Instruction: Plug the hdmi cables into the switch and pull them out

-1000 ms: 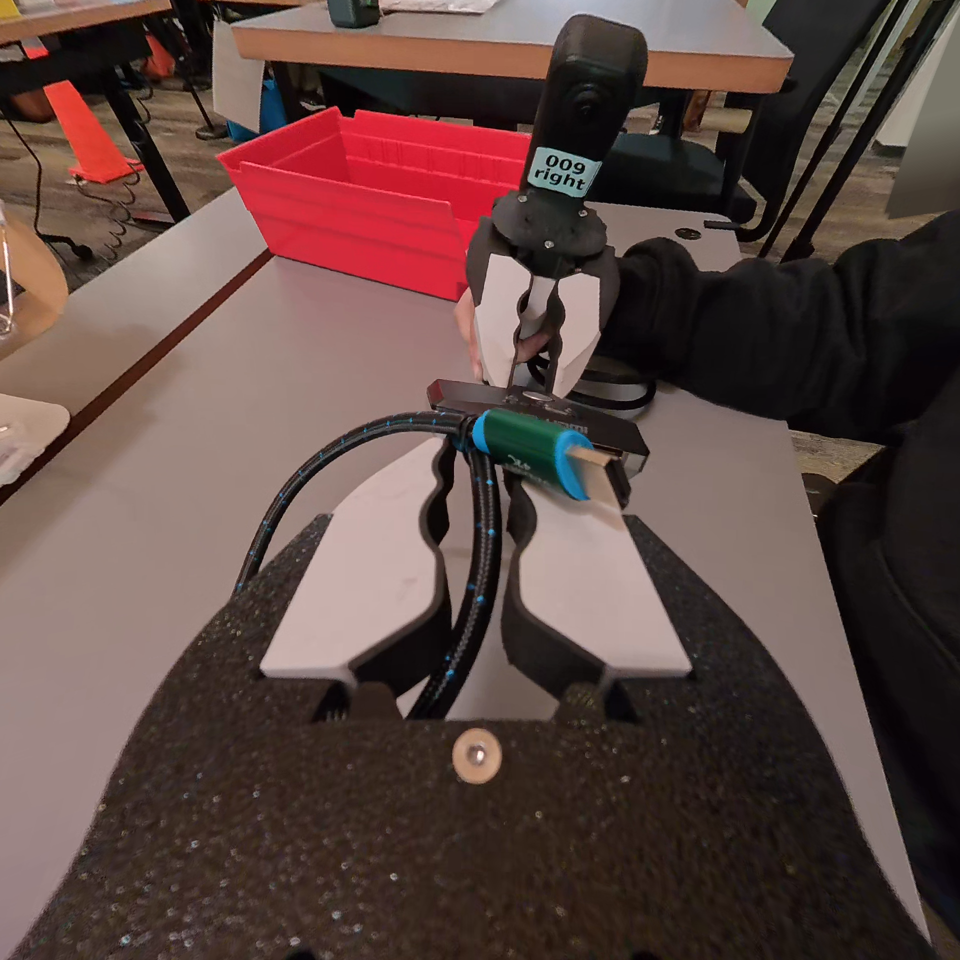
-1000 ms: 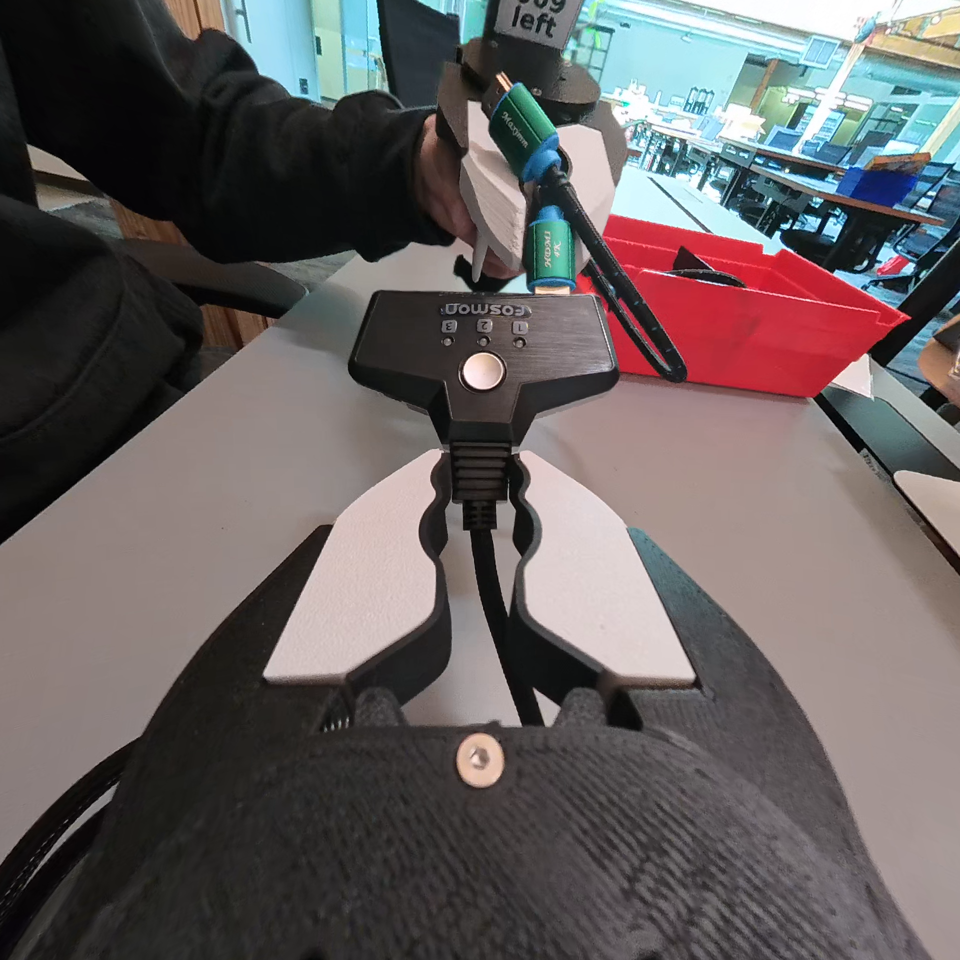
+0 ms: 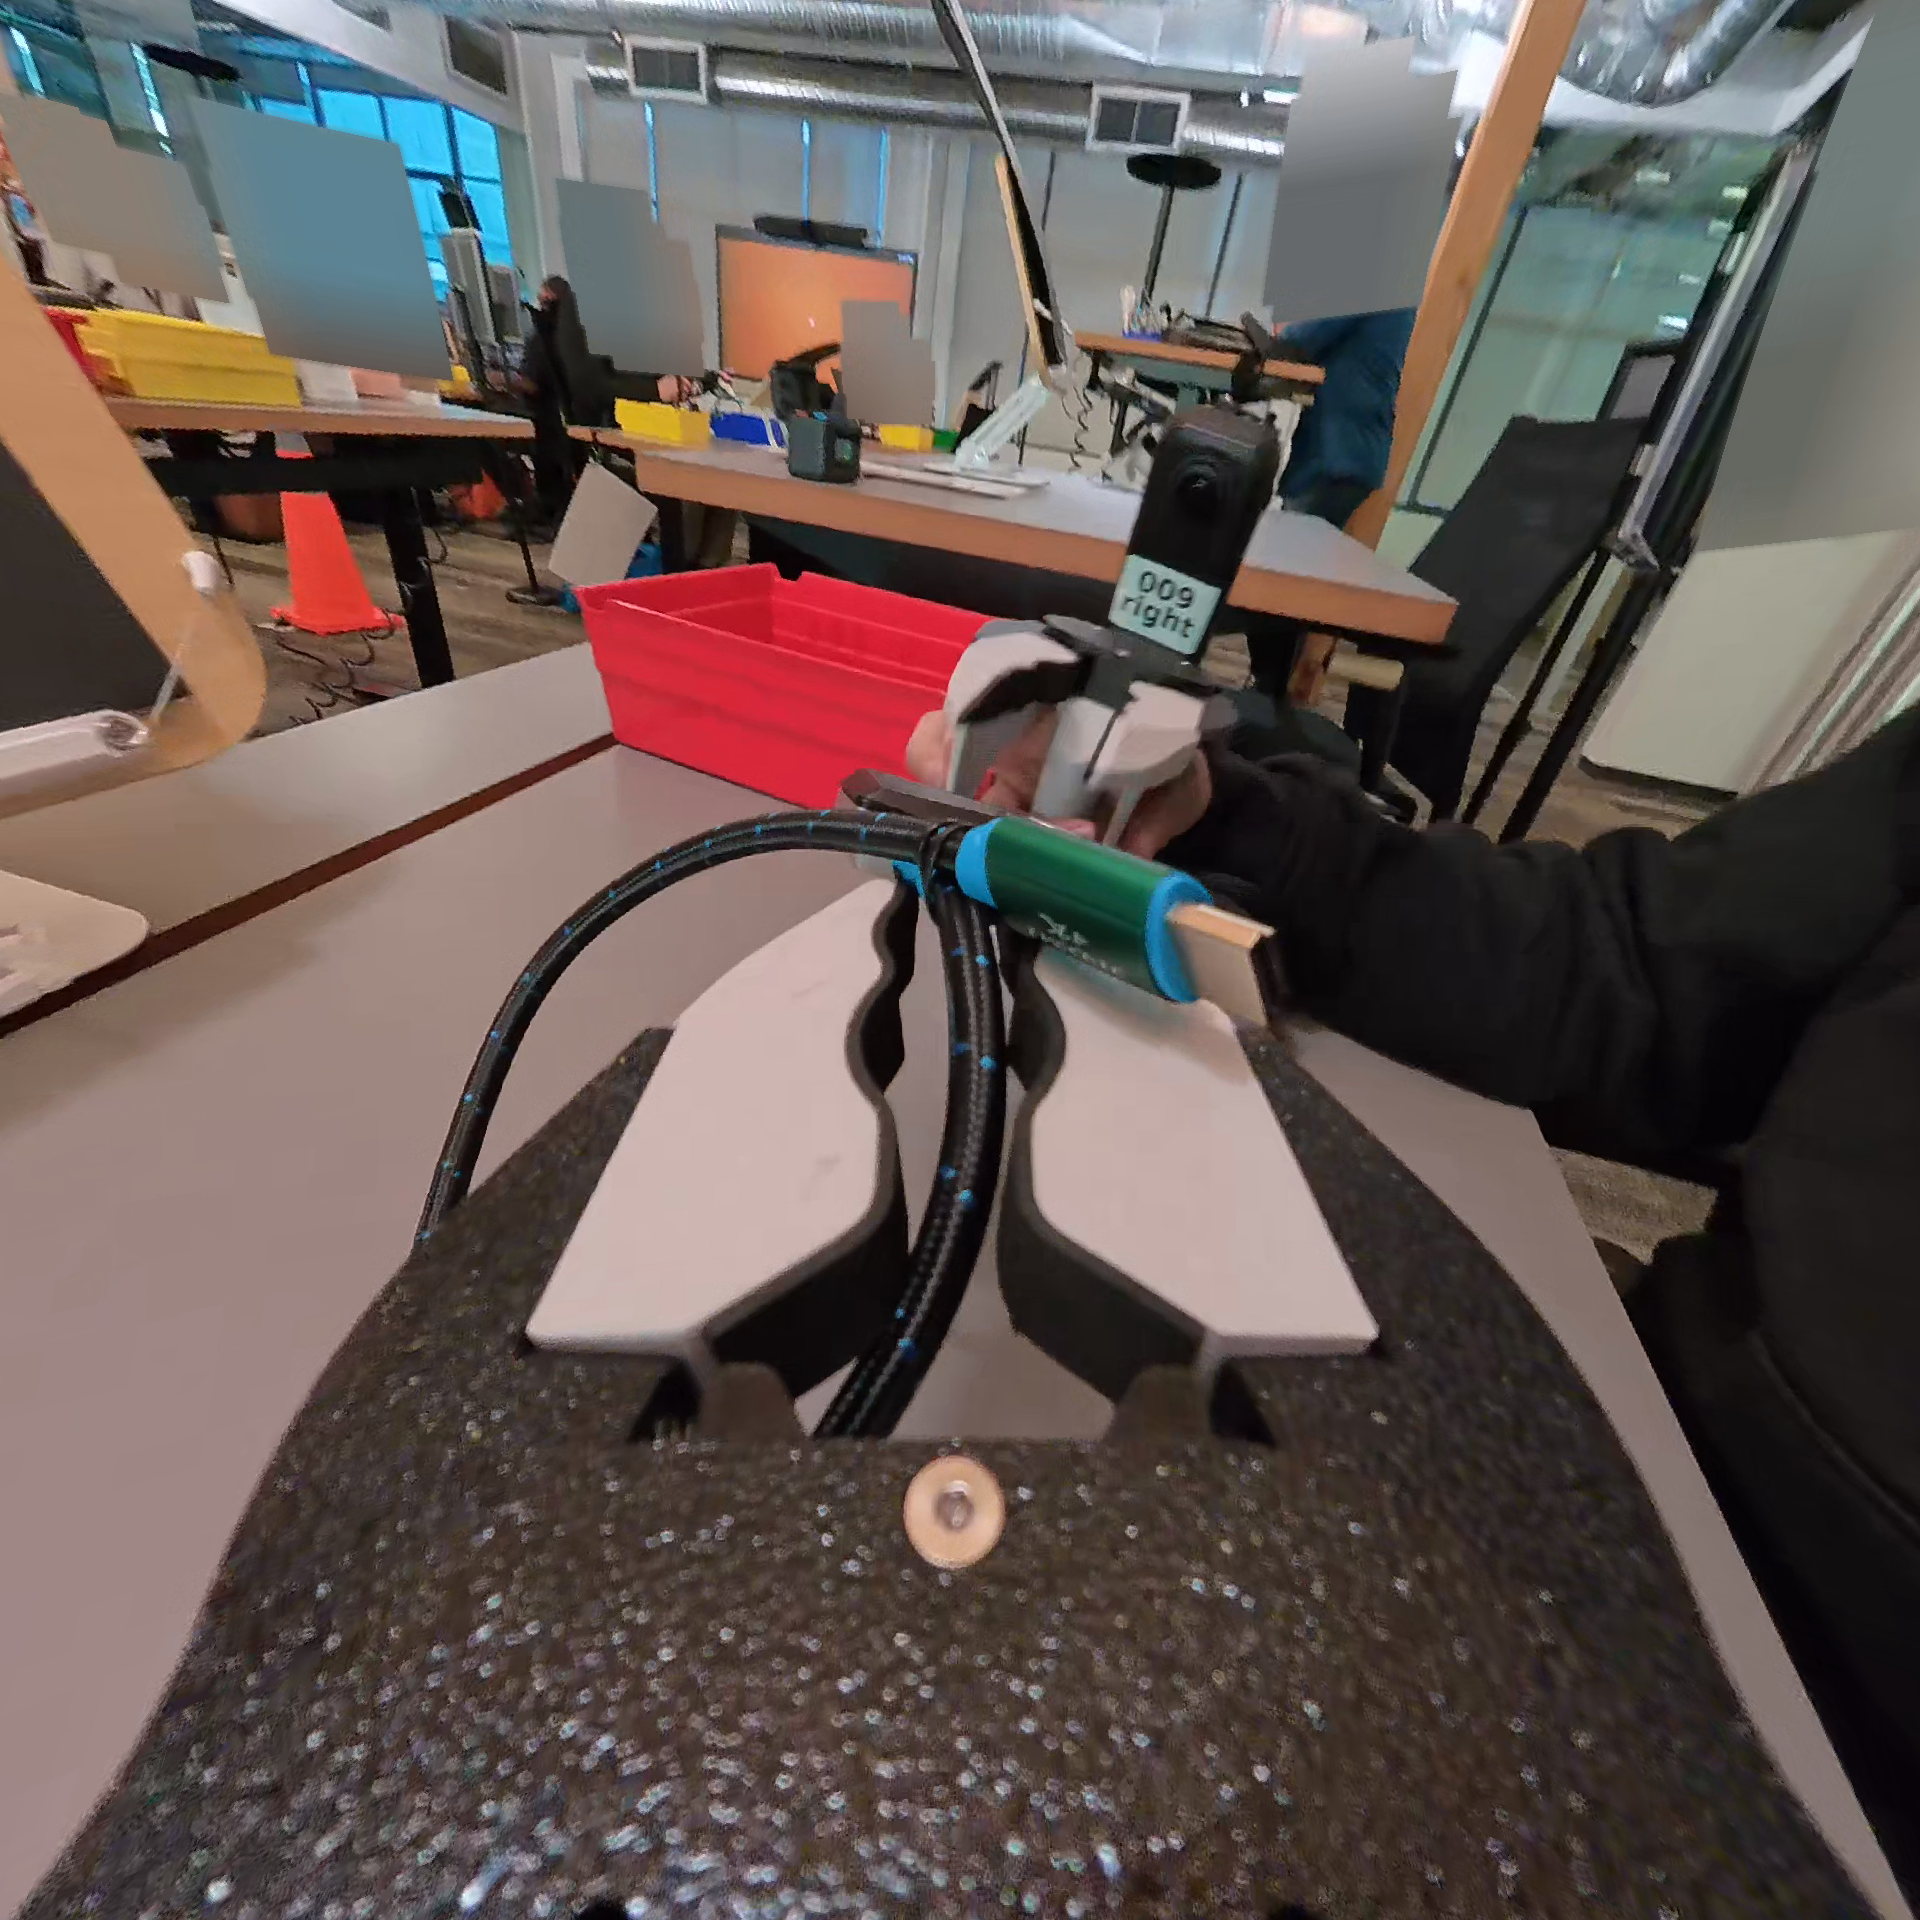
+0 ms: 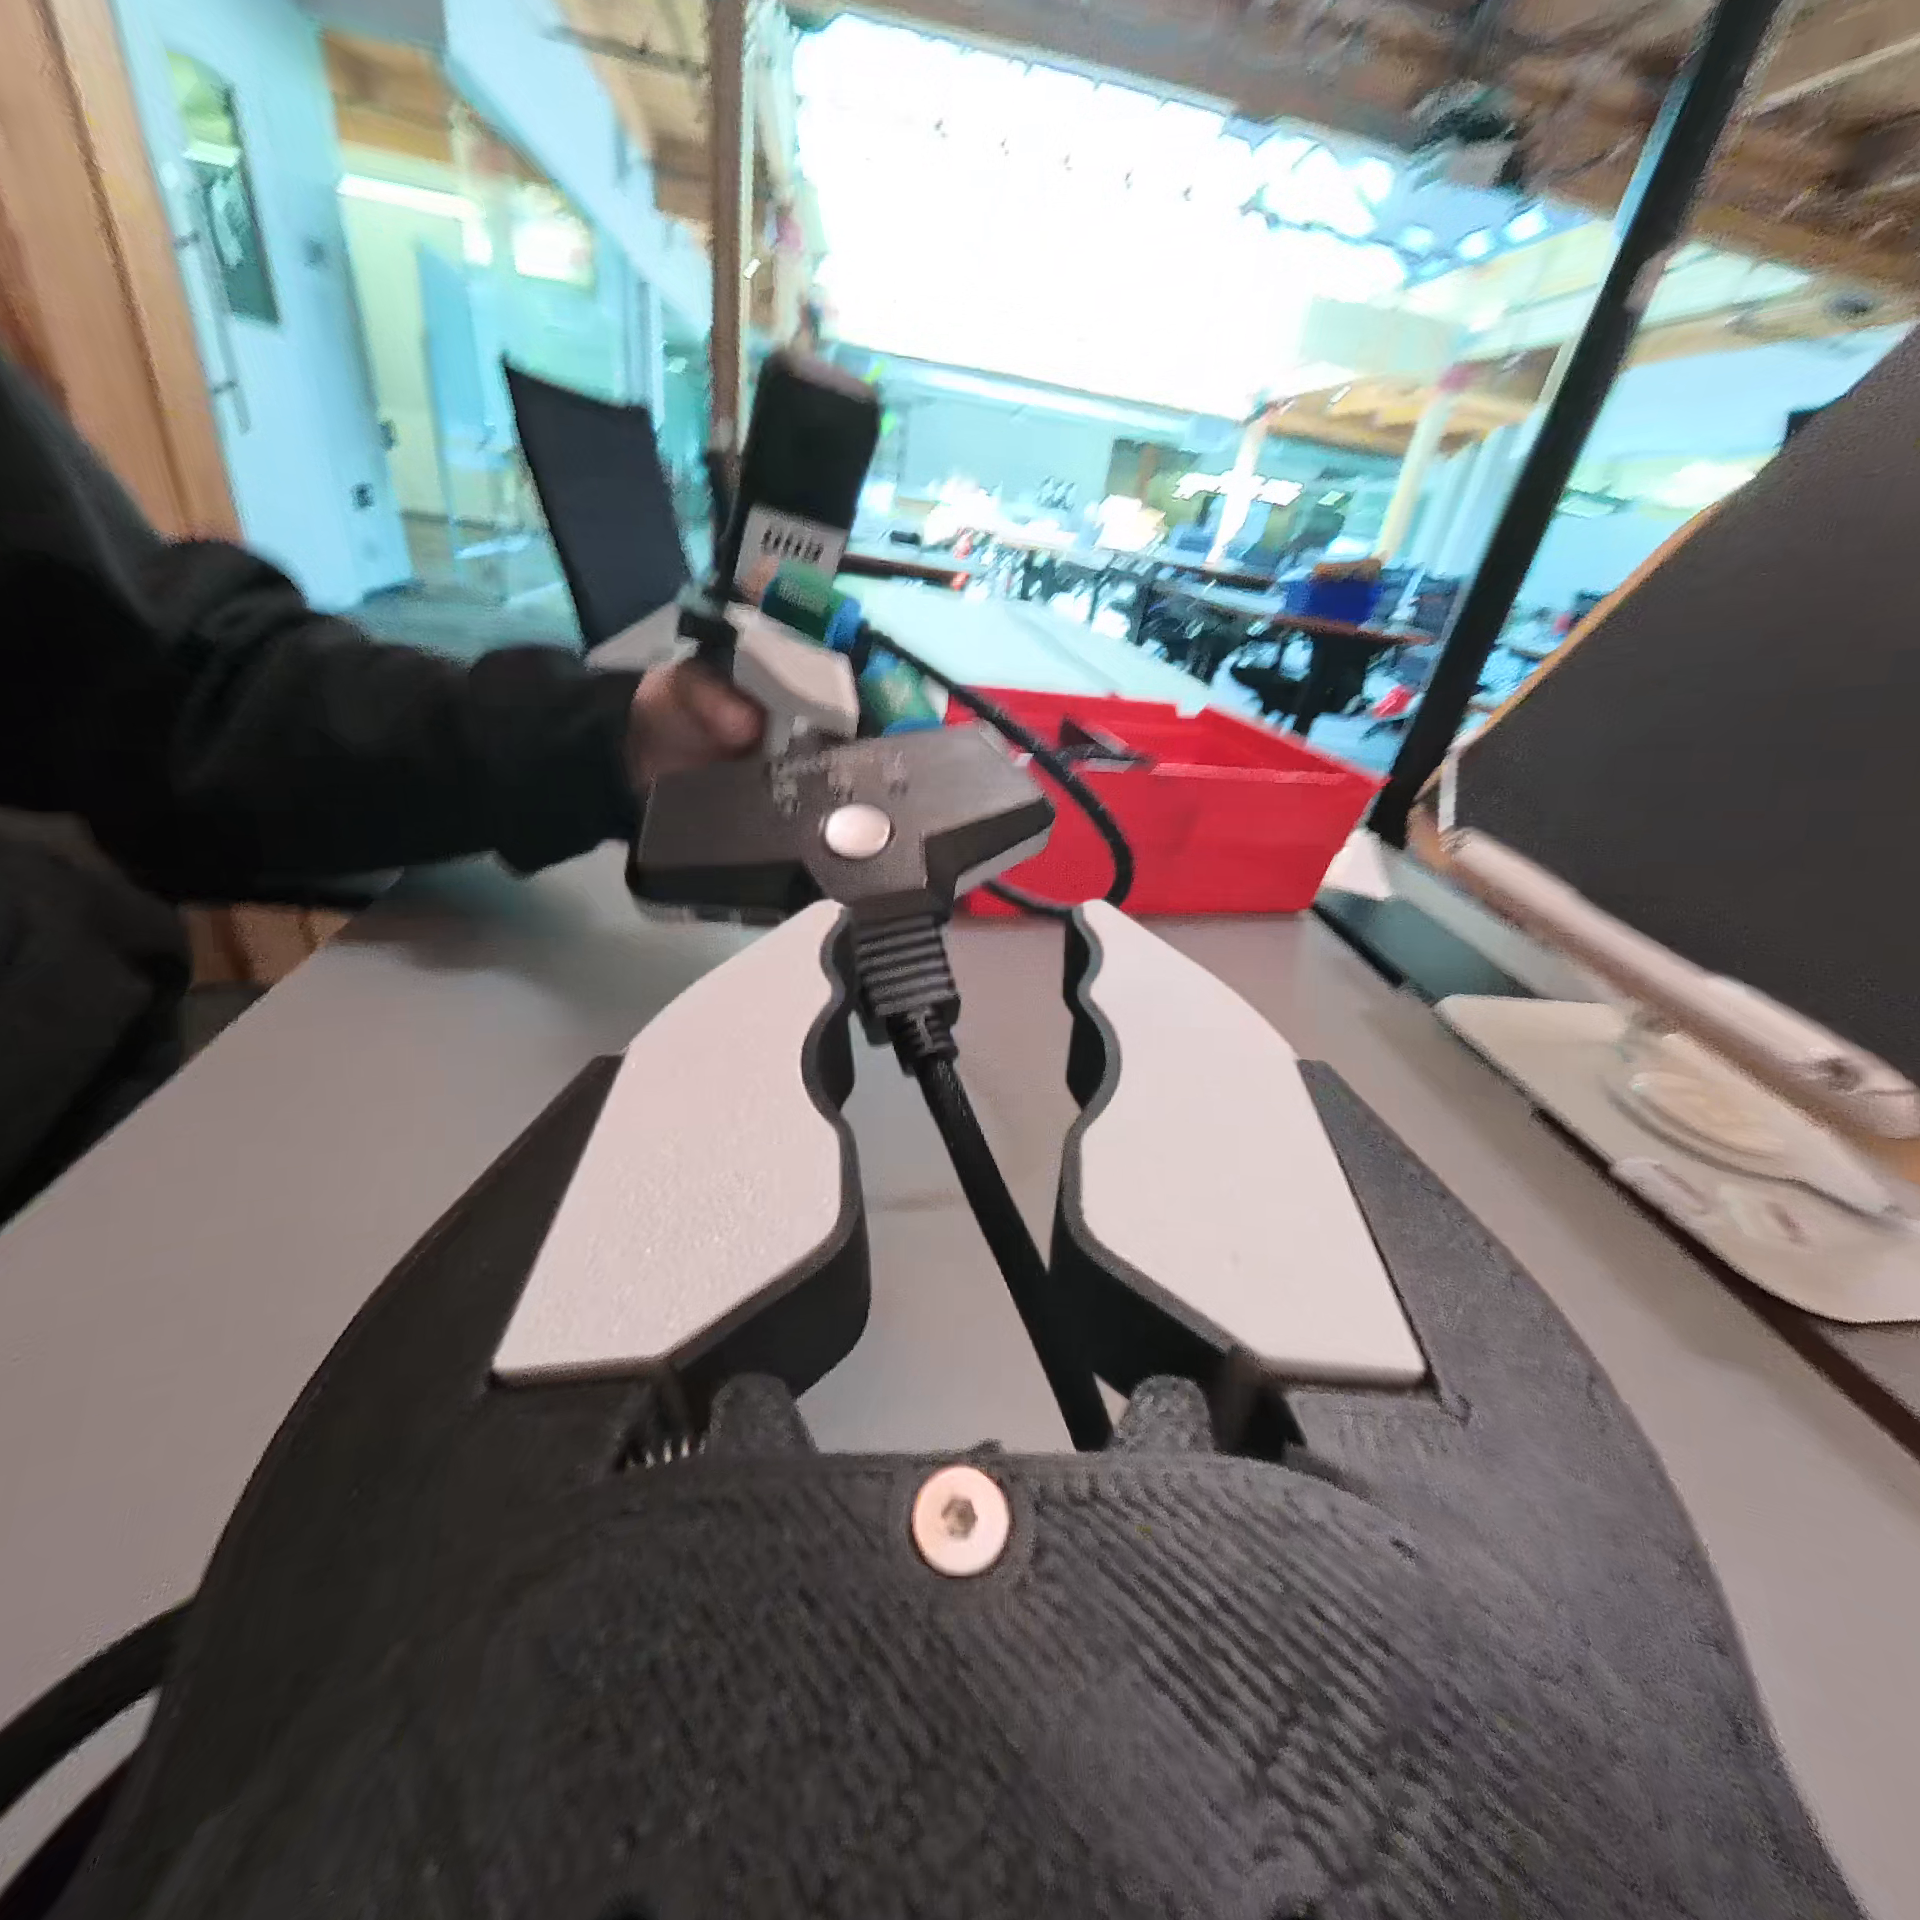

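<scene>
My left gripper (image 3: 961, 925) is shut on a black braided HDMI cable (image 3: 951, 1164) that runs between its fingers. One green plug with blue ends (image 3: 1081, 909) lies across the right fingertip, with its metal end pointing right. The black switch (image 4: 842, 821) is tilted, and from the left wrist it shows edge-on (image 3: 904, 800). My right gripper (image 4: 956, 925) is open, and the switch's ribbed cable boot (image 4: 904, 966) lies between its fingers, near the left one. A second green plug (image 4: 894, 696) sits at the switch's far edge by the left gripper (image 4: 790, 675). Blur hides whether it is seated.
A red bin (image 3: 769, 665) stands on the grey table (image 3: 260, 1039) behind the switch, and it also shows in the right wrist view (image 4: 1195, 821). A white monitor base (image 4: 1662, 1091) sits to the right. A person's black sleeve (image 3: 1558, 935) crosses the table's right side.
My right gripper has opened off the switch's cable boot. The switch has tilted and shifted left. Both views have tipped upward. My left gripper still holds the cable.
</scene>
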{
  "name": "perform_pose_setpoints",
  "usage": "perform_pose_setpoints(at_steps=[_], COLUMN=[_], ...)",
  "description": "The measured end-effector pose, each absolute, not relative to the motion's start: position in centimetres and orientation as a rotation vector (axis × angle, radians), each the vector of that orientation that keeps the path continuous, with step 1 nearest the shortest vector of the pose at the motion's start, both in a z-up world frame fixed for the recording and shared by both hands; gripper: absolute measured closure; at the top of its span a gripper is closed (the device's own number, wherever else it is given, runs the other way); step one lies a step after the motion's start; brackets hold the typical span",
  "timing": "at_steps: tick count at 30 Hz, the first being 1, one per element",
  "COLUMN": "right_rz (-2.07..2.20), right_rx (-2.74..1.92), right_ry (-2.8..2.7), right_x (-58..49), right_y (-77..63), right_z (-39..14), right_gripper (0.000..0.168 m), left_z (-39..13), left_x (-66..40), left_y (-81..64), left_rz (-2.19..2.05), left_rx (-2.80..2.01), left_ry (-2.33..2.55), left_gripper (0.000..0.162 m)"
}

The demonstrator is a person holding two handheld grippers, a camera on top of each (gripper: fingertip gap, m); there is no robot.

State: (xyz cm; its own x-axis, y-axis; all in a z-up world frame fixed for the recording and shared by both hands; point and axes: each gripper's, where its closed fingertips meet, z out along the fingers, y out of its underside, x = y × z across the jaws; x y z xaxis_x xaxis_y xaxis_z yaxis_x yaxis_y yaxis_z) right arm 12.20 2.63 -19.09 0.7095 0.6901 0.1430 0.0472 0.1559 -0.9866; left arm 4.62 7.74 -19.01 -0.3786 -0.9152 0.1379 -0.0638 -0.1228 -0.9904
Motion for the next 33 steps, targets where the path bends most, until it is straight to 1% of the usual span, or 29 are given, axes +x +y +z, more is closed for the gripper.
perform_pose_setpoints(at_steps=[3,5,6,7,8,9,10,12,13,15,17,19,20,23,25,27,29,31,33], right_rz=[0.401,0.194,0.109,0.083,0.156,0.291,0.427,0.567,0.562,0.666,0.841,0.857,0.824,0.806,0.762,0.744,0.667,0.54,0.528], right_rx=[-1.305,-1.146,-1.041,-0.975,-0.956,-0.99,-1.048,-1.154,-1.182,-1.206,-1.273,-1.29,-1.273,-1.214,-1.106,-1.014,-0.973,-0.99,-1.068], right_ry=[-0.606,-0.597,-0.561,-0.515,-0.506,-0.535,-0.585,-0.67,-0.626,-0.552,-0.545,-0.537,-0.494,-0.428,-0.42,-0.48,-0.56,-0.627,-0.714], right_x=[13.1,12.9,12.8,12.5,11.3,9.3,6.9,3.0,2.6,2.4,2.2,2.6,3.1,3.5,2.9,1.2,-0.4,-1.6,-3.0], right_y=[2.1,0.5,-0.8,-2.1,-3.2,-3.7,-3.7,-2.2,-0.7,1.2,1.9,2.8,3.6,6.2,7.6,8.1,8.8,10.2,11.4], right_z=[-14.9,-10.1,-7.3,-5.0,-3.7,-3.5,-4.3,-8.1,-9.8,-12.3,-14.6,-16.3,-16.6,-17.1,-16.1,-14.9,-14.6,-15.2,-17.1], right_gripper=[0.127,0.125,0.128,0.136,0.144,0.15,0.146,0.142,0.143,0.15,0.152,0.149,0.147,0.131,0.124,0.122,0.124,0.124,0.123], left_z=[-18.2,-17.8,-17.8,-17.8,-17.7,-17.4,-16.8,-15.7,-15.1,-13.7,-12.3,-11.3,-10.9,-9.9,-9.3,-8.7,-7.9,-7.0,-5.9], left_x=[4.7,4.9,5.1,5.2,5.4,5.4,5.5,5.5,5.5,5.2,4.5,3.6,3.1,1.8,1.2,0.8,0.2,-0.3,-0.8], left_y=[8.7,9.5,10.0,10.5,10.9,11.2,11.7,12.2,12.4,12.5,12.4,12.0,11.8,11.1,10.5,10.2,10.1,10.3,10.3], left_rz=[-1.584,-1.564,-1.529,-1.492,-1.468,-1.457,-1.451,-1.465,-1.467,-1.491,-1.513,-1.543,-1.564,-1.675,-1.744,-1.782,-1.801,-1.807,-1.856], left_rx=[-1.126,-1.138,-1.147,-1.153,-1.152,-1.147,-1.139,-1.114,-1.098,-1.057,-1.012,-0.981,-0.972,-0.942,-0.926,-0.927,-0.912,-0.91,-0.887], left_ry=[1.391,1.345,1.331,1.319,1.306,1.288,1.262,1.232,1.217,1.199,1.19,1.192,1.193,1.173,1.15,1.113,1.085,1.054,1.025], left_gripper=[0.147,0.147,0.147,0.147,0.147,0.147,0.147,0.147,0.147,0.147,0.147,0.147,0.147,0.147,0.147,0.147,0.147,0.147,0.147])
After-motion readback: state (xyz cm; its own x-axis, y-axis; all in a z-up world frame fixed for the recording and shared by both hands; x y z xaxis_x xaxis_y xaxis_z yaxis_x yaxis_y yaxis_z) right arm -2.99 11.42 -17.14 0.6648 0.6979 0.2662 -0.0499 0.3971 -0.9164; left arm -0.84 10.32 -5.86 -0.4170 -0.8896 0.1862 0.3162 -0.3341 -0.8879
